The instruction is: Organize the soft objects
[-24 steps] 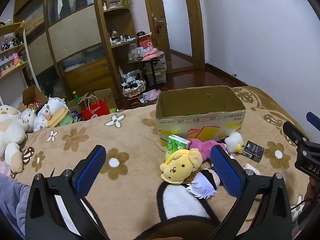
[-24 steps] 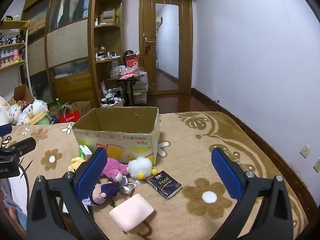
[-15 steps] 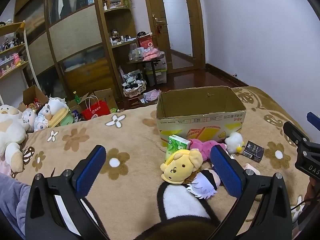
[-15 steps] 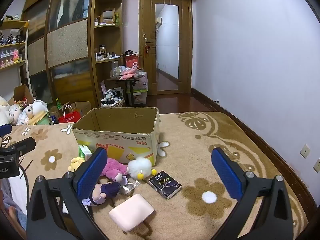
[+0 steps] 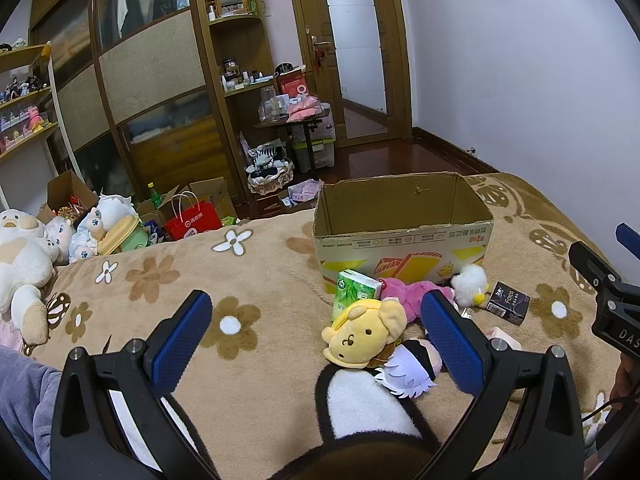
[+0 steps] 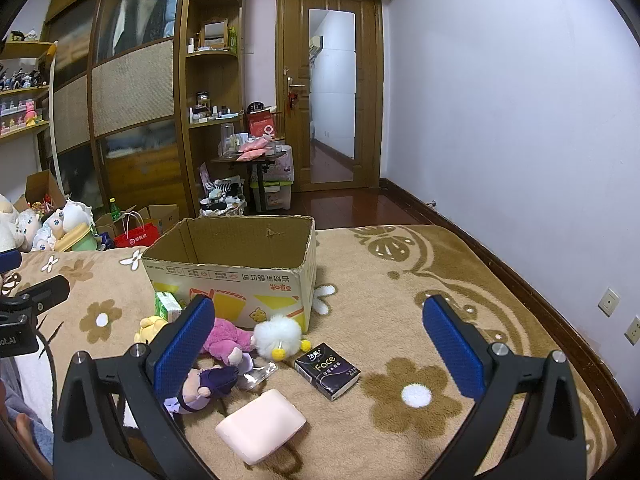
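An open, empty cardboard box (image 5: 404,236) (image 6: 240,276) stands on the flowered blanket. In front of it lie a yellow dog plush (image 5: 364,336), a pink plush (image 5: 408,292) (image 6: 226,338), a white fluffy chick (image 5: 472,280) (image 6: 278,338), a purple-haired doll (image 5: 412,364) (image 6: 208,384), a green tissue pack (image 5: 354,290), a black tissue pack (image 5: 508,302) (image 6: 328,370) and a pink soft pad (image 6: 260,430). My left gripper (image 5: 320,344) is open and empty, just short of the yellow plush. My right gripper (image 6: 320,344) is open and empty above the black pack.
Large plush toys (image 5: 24,256) sit at the blanket's left edge. Boxes and a red bag (image 5: 192,222) crowd the floor beyond. A wardrobe and shelves stand behind. A black-and-white plush (image 5: 360,408) lies right under my left gripper.
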Demonstrator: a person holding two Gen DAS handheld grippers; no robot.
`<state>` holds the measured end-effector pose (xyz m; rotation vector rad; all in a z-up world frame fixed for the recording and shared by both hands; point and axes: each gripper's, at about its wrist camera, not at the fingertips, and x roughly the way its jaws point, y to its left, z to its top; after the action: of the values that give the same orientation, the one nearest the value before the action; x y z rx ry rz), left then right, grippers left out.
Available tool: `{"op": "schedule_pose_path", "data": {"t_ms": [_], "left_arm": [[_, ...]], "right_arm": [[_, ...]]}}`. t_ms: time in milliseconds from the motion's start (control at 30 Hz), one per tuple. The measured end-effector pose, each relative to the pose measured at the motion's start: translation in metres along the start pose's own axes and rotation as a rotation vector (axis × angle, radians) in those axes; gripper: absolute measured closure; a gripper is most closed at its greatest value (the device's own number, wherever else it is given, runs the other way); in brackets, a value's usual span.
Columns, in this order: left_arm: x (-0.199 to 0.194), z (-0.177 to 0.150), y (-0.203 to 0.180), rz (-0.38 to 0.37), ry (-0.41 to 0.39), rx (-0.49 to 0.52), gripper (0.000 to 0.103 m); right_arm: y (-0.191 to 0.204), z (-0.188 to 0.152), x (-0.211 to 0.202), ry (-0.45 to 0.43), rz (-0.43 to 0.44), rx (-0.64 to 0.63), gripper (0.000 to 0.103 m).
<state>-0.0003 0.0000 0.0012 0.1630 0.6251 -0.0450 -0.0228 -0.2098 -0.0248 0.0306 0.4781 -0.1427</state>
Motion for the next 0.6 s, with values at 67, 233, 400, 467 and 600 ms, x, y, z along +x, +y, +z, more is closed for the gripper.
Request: {"op": "schedule_pose_path", "data": {"t_ms": [67, 233, 400, 467, 600], "left_arm": [[0.0006, 0.0000, 0.0003, 0.003, -0.001, 0.000, 0.000], [0.0007, 0.0006, 0.0006, 0.002, -0.003, 0.000, 0.000], [0.0014, 0.0007, -0.0003, 0.004, -0.001, 0.000, 0.000], [0.0011, 0.0003, -0.0004, 0.005, -0.002, 0.000, 0.000], [0.0010, 0.0002, -0.0003, 0.004, -0.003, -0.001, 0.000]], "right_arm": [[-0.0002, 0.0003, 0.0002, 0.000, 0.000, 0.000, 0.000], [0.0001, 0.0000, -0.0001, -0.001, -0.001, 0.000, 0.000], [0.0000, -0.0001, 0.0001, -0.002, -0.001, -0.001, 0.000], [-0.0002, 0.0000, 0.0004, -0.001, -0.001, -0.001, 0.000], [-0.0001, -0.0001, 0.0001, -0.002, -0.001, -0.001, 0.000]]}}
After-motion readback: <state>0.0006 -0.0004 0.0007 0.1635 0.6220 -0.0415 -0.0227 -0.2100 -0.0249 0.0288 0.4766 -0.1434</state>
